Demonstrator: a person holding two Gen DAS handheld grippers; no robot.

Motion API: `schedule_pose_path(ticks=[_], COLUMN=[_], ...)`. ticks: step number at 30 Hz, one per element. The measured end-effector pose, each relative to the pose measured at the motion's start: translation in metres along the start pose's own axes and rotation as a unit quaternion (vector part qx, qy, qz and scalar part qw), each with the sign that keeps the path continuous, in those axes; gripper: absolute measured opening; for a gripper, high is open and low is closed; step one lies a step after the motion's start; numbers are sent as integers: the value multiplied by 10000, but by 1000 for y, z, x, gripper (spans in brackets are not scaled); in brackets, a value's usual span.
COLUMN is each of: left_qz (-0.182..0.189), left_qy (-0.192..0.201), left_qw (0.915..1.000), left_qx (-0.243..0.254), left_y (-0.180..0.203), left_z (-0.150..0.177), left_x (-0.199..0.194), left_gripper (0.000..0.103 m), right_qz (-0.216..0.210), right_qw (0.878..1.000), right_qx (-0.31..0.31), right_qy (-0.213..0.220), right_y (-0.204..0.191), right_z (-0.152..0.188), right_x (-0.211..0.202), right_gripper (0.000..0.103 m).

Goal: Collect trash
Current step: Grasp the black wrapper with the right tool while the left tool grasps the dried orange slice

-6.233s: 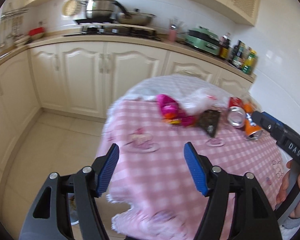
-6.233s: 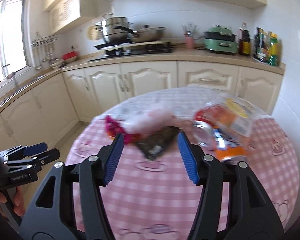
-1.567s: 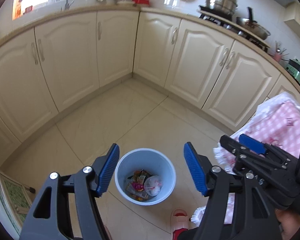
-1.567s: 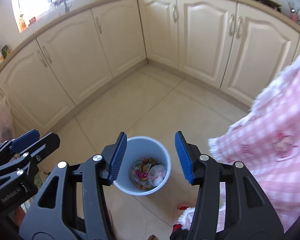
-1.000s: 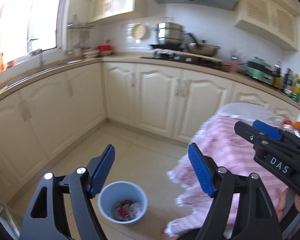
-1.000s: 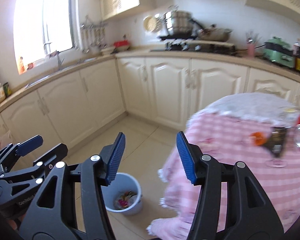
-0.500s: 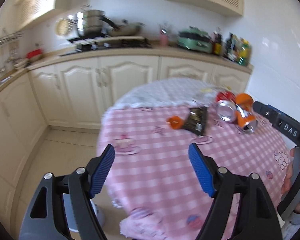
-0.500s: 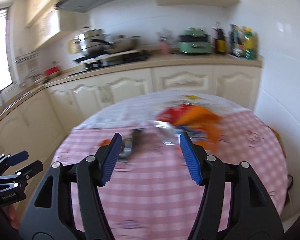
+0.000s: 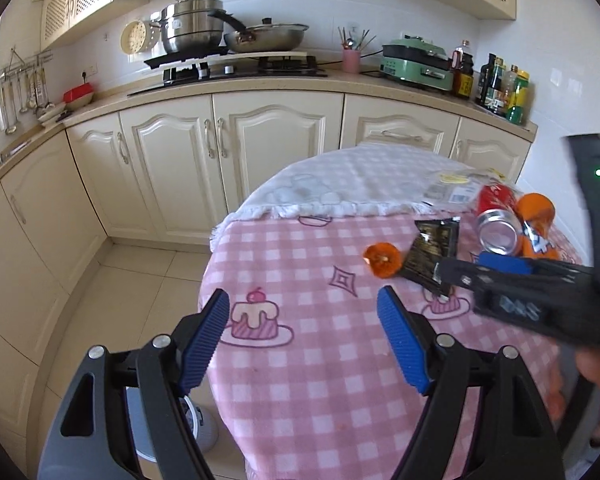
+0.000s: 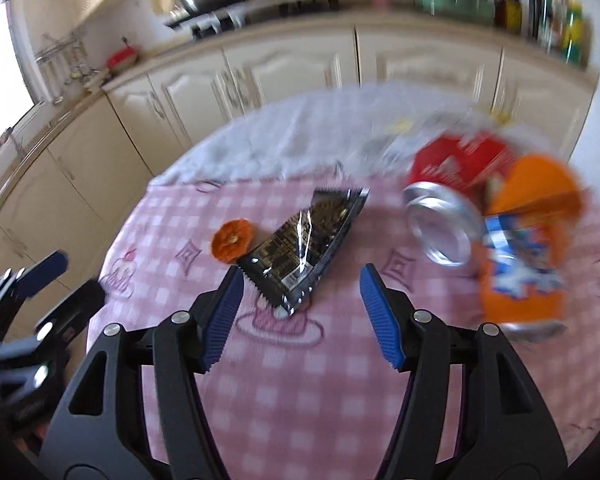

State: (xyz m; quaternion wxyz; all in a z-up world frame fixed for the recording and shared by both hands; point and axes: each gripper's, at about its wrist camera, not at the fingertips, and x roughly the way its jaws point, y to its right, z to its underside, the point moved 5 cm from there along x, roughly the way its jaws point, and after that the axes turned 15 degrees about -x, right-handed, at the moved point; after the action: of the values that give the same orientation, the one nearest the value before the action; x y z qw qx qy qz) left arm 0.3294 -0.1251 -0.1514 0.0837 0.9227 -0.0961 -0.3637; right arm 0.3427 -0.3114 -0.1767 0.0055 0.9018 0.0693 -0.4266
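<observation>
On the pink checked tablecloth [image 9: 320,360] lie a black snack wrapper [image 10: 308,240], a small orange piece of peel [image 10: 232,242], a red can [image 10: 452,184] and an orange can [image 10: 524,248], both on their sides. The wrapper [image 9: 432,252], peel [image 9: 382,259], red can [image 9: 496,216] and orange can [image 9: 536,220] also show in the left wrist view. My right gripper [image 10: 302,280] is open and empty just in front of the wrapper. My left gripper [image 9: 302,308] is open and empty over the table's near left part. The right gripper's body [image 9: 540,292] crosses the left view.
A blue trash bin [image 9: 172,432] stands on the floor left of the table, mostly hidden behind my left gripper. Cream cabinets [image 9: 236,152] and a counter with a stove, pots and bottles run behind. A clear plastic wrapper [image 9: 456,188] lies beyond the cans.
Both grippers swung from the bin on the floor back up to the table. The pink wrappers and the white bag are gone from the table. My right gripper has closed in on the black wrapper.
</observation>
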Motion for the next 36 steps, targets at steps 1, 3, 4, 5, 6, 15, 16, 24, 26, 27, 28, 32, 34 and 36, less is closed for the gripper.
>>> schedule_pose_path(ticks=[1,3,4,5,6,15,16,24,26,27,28,32,34,36], left_qz=[22,57,77,92,112,294,304,393,249,263,317,382,493,527], left_qy=[-15,-46,-65,-99,-148,-534,-578,-1084,-1026,-1042,-1064,-951,-707,-592], left_qw=[10000,10000,9999,9999,9998,9975,9971,9912,9917,9914,9911,9926,9949,9954], left_qx=[-15,20,46,68,75,343,401,644,732,744,739,651,528,530], left_y=[-1,-2,-1,-1,0,30,36,68,71,71,72,68,62,56], left_z=[-2,-4,-4,-5,-5,-5,-4,2,0,-1,-2,-3,-6,-7], left_x=[2,6,8,11,15,55,61,99,103,104,105,101,85,71], left_gripper=[75,75,75,75,75,75,75,70,38,34,34,33,33,33], right_qz=[104,92,127,155,91,928,891,968,964,962,960,991,1001,1000], right_qw=[9999,9999,9999,9998,9998,9902,9906,9895,9895,9895,9895,9885,9877,9869], right_qx=[69,8,-66,-143,-194,-467,-450,-439,-449,-458,-464,-513,-577,-654], right_qy=[-105,-115,-88,-39,51,938,933,977,974,973,976,1019,1051,1081], right_y=[5,6,5,3,0,2,2,7,6,6,6,3,-1,-8], right_z=[-2,-4,-4,-5,-5,-16,-16,-16,-14,-14,-14,-14,-15,-15], right_x=[9,18,20,21,20,-14,-13,-15,-16,-17,-17,-19,-22,-26], right_gripper=[60,42,35,27,18,8,8,8,8,8,8,8,8,8])
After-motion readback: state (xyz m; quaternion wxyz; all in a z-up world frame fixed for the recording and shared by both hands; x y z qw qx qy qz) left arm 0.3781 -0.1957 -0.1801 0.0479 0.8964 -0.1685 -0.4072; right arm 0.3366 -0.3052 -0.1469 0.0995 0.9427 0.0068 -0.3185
